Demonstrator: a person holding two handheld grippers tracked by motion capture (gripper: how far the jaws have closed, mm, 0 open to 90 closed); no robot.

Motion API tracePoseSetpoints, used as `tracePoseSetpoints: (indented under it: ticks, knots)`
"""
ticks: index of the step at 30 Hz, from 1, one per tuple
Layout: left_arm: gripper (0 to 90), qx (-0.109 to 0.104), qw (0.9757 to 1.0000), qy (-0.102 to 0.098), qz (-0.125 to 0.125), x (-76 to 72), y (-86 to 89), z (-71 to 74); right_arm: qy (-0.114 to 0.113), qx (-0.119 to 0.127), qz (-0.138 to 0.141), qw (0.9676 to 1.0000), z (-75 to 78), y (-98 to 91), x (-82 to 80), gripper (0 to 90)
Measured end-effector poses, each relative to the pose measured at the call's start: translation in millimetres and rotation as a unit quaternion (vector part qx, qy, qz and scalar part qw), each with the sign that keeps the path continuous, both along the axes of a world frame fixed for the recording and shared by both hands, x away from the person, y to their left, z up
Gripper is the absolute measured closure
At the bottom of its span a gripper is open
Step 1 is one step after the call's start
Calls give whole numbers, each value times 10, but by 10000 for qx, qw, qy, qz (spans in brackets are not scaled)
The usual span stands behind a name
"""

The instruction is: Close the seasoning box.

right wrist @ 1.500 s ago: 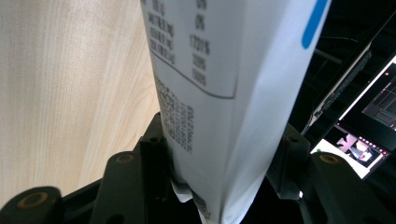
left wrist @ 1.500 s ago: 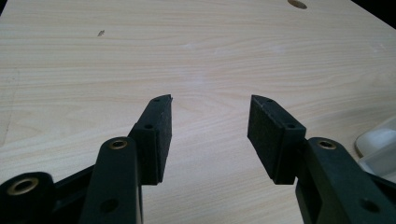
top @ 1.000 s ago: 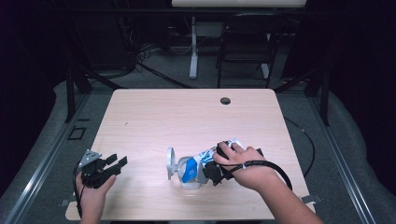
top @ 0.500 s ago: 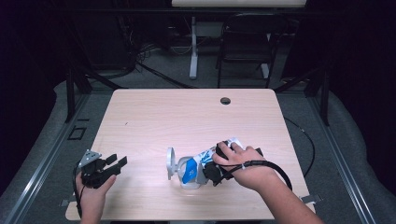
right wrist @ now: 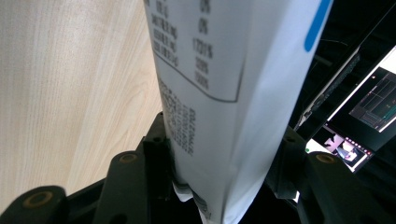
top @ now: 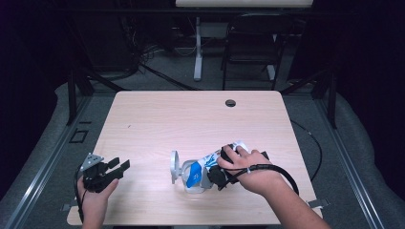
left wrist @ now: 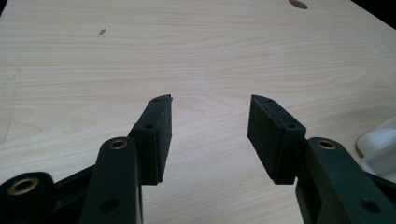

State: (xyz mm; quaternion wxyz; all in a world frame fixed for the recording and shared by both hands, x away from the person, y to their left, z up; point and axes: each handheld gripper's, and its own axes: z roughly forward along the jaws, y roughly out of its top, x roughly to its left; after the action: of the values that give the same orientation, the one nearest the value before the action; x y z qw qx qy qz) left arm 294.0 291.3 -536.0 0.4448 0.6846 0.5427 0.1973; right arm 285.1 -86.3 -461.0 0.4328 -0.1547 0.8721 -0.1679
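A white packet with blue print (top: 210, 158) lies on the wooden table (top: 191, 119) at the front right, and my right gripper (top: 216, 175) is shut on it. In the right gripper view the packet (right wrist: 210, 70) stands between the jaws of that gripper (right wrist: 219, 158), its printed label facing me. The packet's far end meets a clear container (top: 187, 176) with a round pale disc (top: 174, 167) on its left; how they join I cannot tell. My left gripper (top: 119, 164) rests at the front left, open, with only bare tabletop between its jaws (left wrist: 210, 121).
A cable hole (top: 230, 103) sits near the table's far edge. A pale rounded object (left wrist: 378, 144) shows at the right edge of the left gripper view. Chair and desk legs stand on the floor beyond the table. A lit monitor (right wrist: 369, 107) shows past the right gripper.
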Motion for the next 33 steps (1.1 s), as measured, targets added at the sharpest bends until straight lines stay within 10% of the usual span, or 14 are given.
tracePoseSetpoints:
  ticks: [33]
  knots:
    - [502,-5,10000,-1,6,0,6,1,-19,-81,0,10000,7,15,-3,529]
